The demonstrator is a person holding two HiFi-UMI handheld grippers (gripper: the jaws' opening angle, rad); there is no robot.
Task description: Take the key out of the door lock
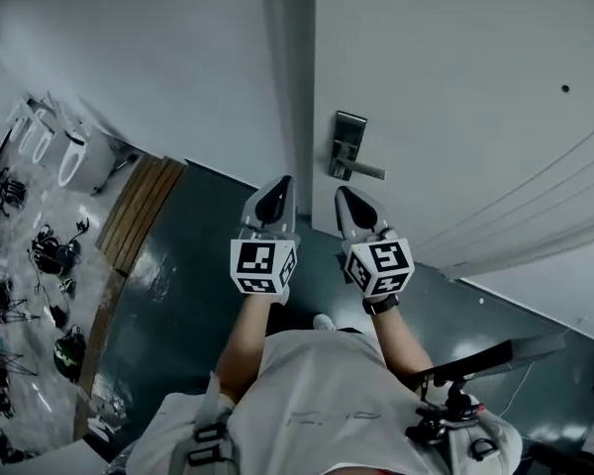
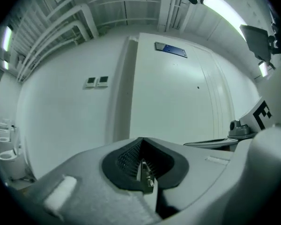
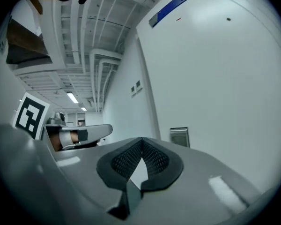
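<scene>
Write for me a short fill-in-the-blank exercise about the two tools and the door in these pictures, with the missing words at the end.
1. The ___ tool is shut on a small metal piece.
2. The right tool is shut, with ___ between its jaws.
3. The handle is on a ___ door.

Missing words: left; nothing; white.

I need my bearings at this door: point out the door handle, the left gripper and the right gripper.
door handle (image 1: 364, 170), head view, on the lever.
left gripper (image 1: 282, 182), head view, at its closed fingertips.
right gripper (image 1: 343, 192), head view, at its closed fingertips.
</scene>
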